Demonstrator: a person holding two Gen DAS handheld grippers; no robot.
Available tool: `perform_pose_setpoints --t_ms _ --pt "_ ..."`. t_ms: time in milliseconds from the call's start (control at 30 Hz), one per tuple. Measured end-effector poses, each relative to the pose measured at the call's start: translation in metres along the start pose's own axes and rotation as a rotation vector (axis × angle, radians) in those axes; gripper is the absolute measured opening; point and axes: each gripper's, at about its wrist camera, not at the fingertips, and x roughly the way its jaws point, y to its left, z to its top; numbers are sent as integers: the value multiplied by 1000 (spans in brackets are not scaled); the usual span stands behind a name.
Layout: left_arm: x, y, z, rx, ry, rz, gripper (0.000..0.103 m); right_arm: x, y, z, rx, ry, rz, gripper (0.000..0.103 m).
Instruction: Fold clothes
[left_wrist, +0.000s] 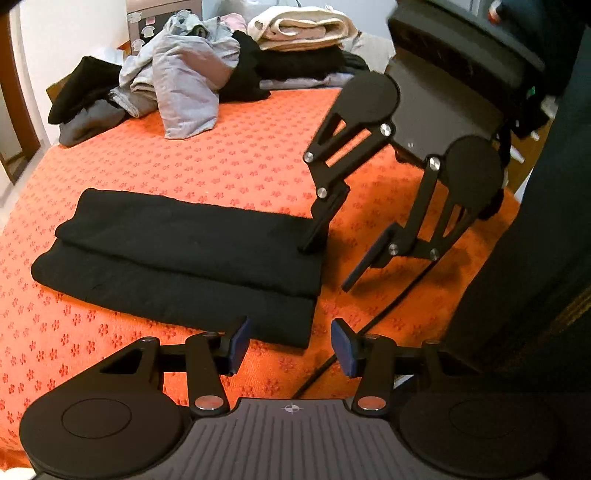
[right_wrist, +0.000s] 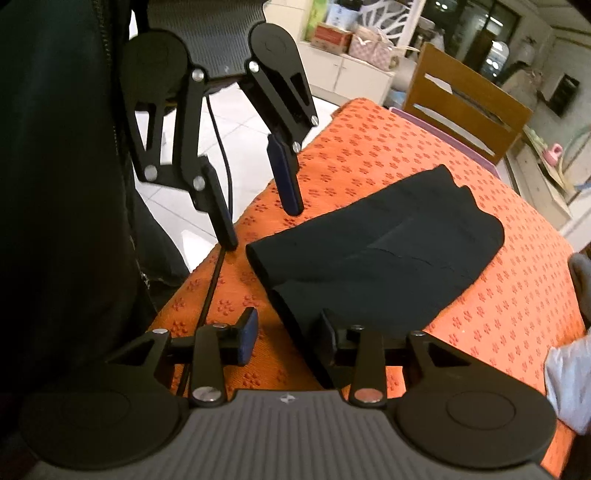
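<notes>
A folded black garment (left_wrist: 177, 254) lies flat on a desk covered by an orange cloth with a small flower print (left_wrist: 221, 155). Seen from the left wrist camera, its long axis runs across the picture, from a rounded end at the left to a squared, layered end at the right, near the desk's near edge; the upper layer sits slightly back from the lower one, leaving a stepped edge along the front.

The left claw (left_wrist: 286, 345) hovers just short of the garment's near right corner, its blue-padded fingers (left_wrist: 238, 345) spread wide and holding nothing.

The right claw (left_wrist: 328, 258) stands at the garment's squared end, also wide apart: one finger comes down on the fabric at that end, the other hangs over bare cloth beside it. Whether the lower finger presses the fabric or only meets it cannot be told.

At the far end of the desk lies a heap of unfolded grey clothes (left_wrist: 184, 81) beside dark ones (left_wrist: 88, 88), and next to them a stack with a folded cream towel (left_wrist: 303, 29) on top.

A wooden chair (right_wrist: 465, 99) stands at the desk's far side in the right wrist view.
</notes>
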Motion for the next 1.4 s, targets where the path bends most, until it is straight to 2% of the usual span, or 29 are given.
perform_pose_setpoints --t_ms 133,167,233,333,533,667,700,733,767,800,867,900,1033,1133,1233,1400 --pt "7 -8 -2 66 3 46 38 2 2 -2 -23 -1 7 42" --pt "8 -10 -3 81 -3 57 29 2 2 -2 -25 -1 8 42" --pt "8 -13 -4 105 -19 71 19 3 3 -2 -28 -1 8 42" --pt "1 -13 -4 81 -64 77 18 4 3 -2 -32 -3 6 42" --pt "-12 11 0 -141 -105 6 18 9 8 3 -81 -17 -41 43" --pt "-18 34 2 -337 -145 -59 18 13 18 5 -173 -33 -134 43" --pt "-20 38 1 -379 -156 -65 19 13 18 5 -177 -31 -151 41" --pt "-22 41 0 -405 -166 -69 20 13 18 5 -182 -29 -169 23" --pt "-25 43 0 -417 -175 -69 27 13 18 6 -187 -26 -187 12" --pt "-26 45 1 -412 -178 -68 34 12 15 7 -177 -21 -189 9" --pt "-30 41 3 -352 -170 -48 67 10 12 9 -163 -15 -188 9" --pt "-30 38 3 -305 -162 -38 70 9 11 9 -157 -14 -186 9" --pt "-21 15 0 -75 -104 16 72 7 4 15 -127 -12 -164 9" --pt "-8 -1 -3 62 -105 102 71 6 0 21 -97 -17 -146 9" --pt "1 -8 -2 144 -136 185 71 4 -7 26 -59 -19 -120 9" --pt "7 -11 -1 236 -175 236 68 3 -18 30 -2 -21 -90 9"
